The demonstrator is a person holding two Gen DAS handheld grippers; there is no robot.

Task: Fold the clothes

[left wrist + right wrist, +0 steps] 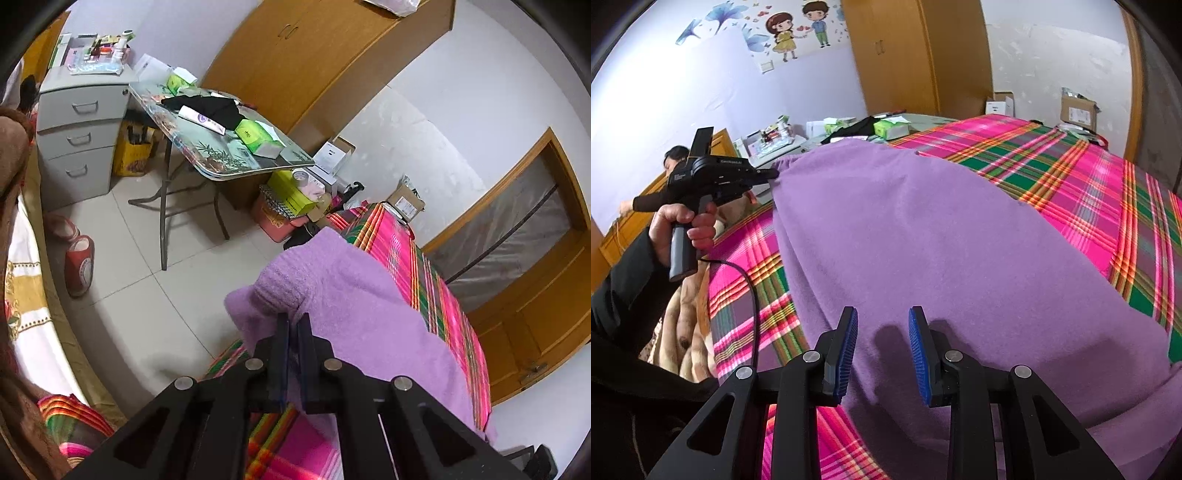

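Observation:
A purple fleece garment (923, 240) lies spread across a bed with a pink and green plaid sheet (1089, 177). In the right wrist view a hand (677, 225) holds my left gripper (774, 172) at the garment's far left corner, by its gathered hem. The left wrist view shows that gripper (294, 319) with its jaws nearly together, pinching the edge of the purple garment (369, 314), which drapes over the bed's corner. My right gripper (882, 312) stands open just above the garment's near part, its blue pads (849, 350) apart with nothing gripped.
A folding table (221, 173) with green tissue boxes (255, 134) stands beside the bed, and a grey drawer cabinet (79, 140) behind it. Red slippers (79, 264) lie on the tiled floor. Wooden wardrobe (916, 55), cardboard boxes (1078, 110), another person (674, 157) far left.

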